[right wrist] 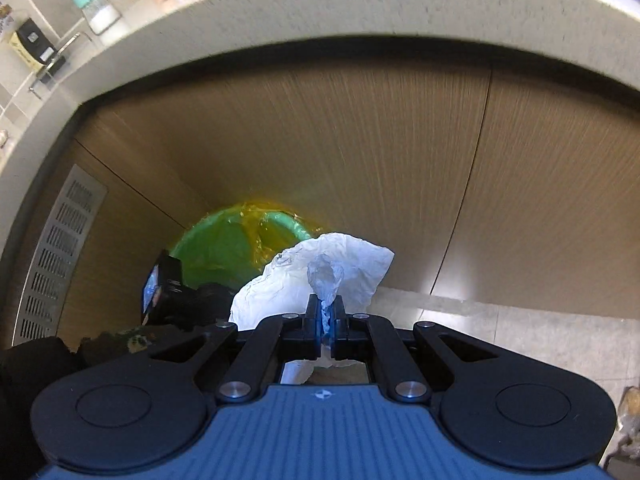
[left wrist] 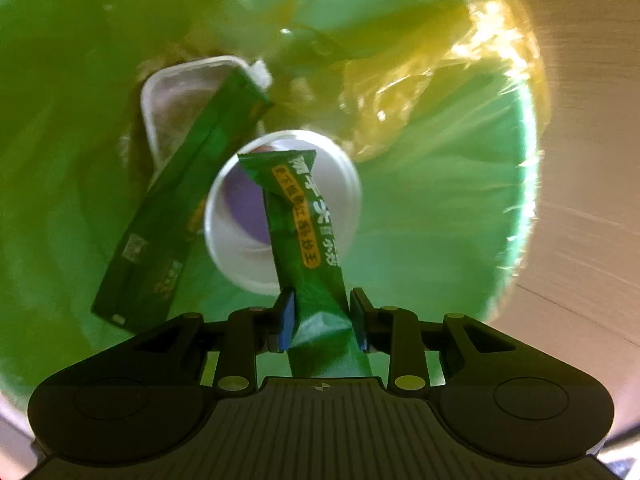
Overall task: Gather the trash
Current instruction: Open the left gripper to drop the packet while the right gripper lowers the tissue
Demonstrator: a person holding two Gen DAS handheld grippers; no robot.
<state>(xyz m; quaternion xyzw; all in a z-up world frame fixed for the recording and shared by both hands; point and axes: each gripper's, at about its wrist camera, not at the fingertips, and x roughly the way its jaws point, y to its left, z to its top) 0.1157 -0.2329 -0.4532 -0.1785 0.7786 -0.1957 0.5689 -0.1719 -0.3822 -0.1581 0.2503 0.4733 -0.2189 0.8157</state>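
Observation:
My left gripper [left wrist: 323, 316] is shut on a green snack wrapper [left wrist: 308, 232] and holds it over the open green bin with its yellow-green liner [left wrist: 440, 208]. Inside the bin lie a long green carton [left wrist: 180, 208], a clear plastic container [left wrist: 176, 92] and a white cup [left wrist: 248, 256]. My right gripper [right wrist: 328, 312] is shut on crumpled white paper with a bit of clear plastic [right wrist: 316, 280], held above and short of the bin [right wrist: 224, 248]. The left gripper's camera body [right wrist: 168, 292] shows at the bin's near edge.
Wooden cabinet doors [right wrist: 320, 152] stand behind the bin under a grey countertop edge [right wrist: 280, 12]. A metal vent grille [right wrist: 60, 252] is at the left. Jars and packets [right wrist: 96, 8] sit on the counter. Tiled floor [right wrist: 540, 344] lies to the right.

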